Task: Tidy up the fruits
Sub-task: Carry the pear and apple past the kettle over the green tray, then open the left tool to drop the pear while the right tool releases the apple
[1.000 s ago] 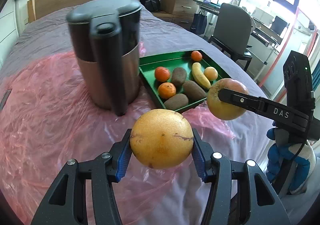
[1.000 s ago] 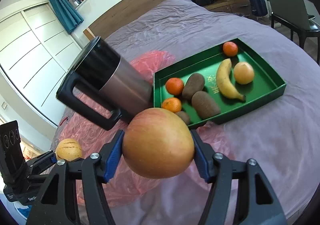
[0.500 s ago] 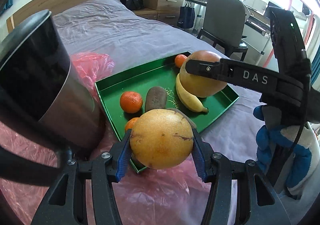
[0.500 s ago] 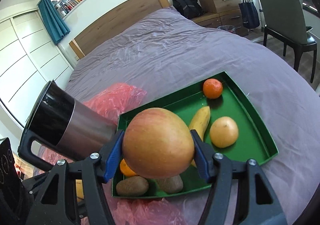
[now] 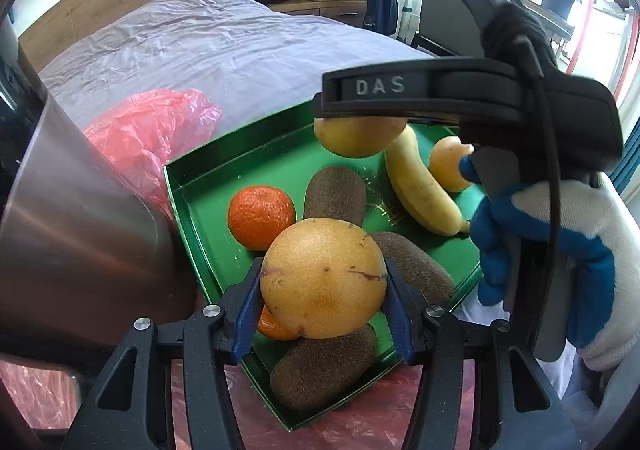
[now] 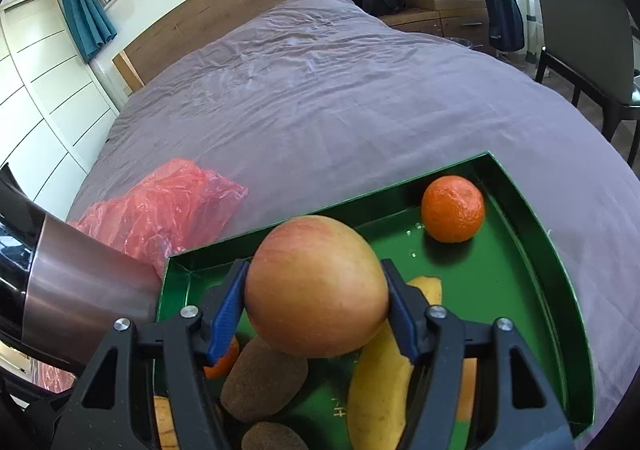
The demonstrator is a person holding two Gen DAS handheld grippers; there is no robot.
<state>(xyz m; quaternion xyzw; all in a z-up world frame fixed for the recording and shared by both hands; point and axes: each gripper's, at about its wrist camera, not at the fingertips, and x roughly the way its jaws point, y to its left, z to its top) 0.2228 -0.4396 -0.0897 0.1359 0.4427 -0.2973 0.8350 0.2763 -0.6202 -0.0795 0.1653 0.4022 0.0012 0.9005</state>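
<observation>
Fruits in tray (image 5: 192, 194) partly hidden behind left tool (image 5: 323, 314)

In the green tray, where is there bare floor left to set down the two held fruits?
Bare tray floor lies between the far tangerine, the banana and the right wall. A second patch runs along the far-left wall, behind the near tangerine. The near corner is crowded with kiwis.

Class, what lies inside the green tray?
Inside the green tray: a banana, mandarins, brown kiwis and a yellow-orange fruit. The held fruits hide part of its floor.
</observation>
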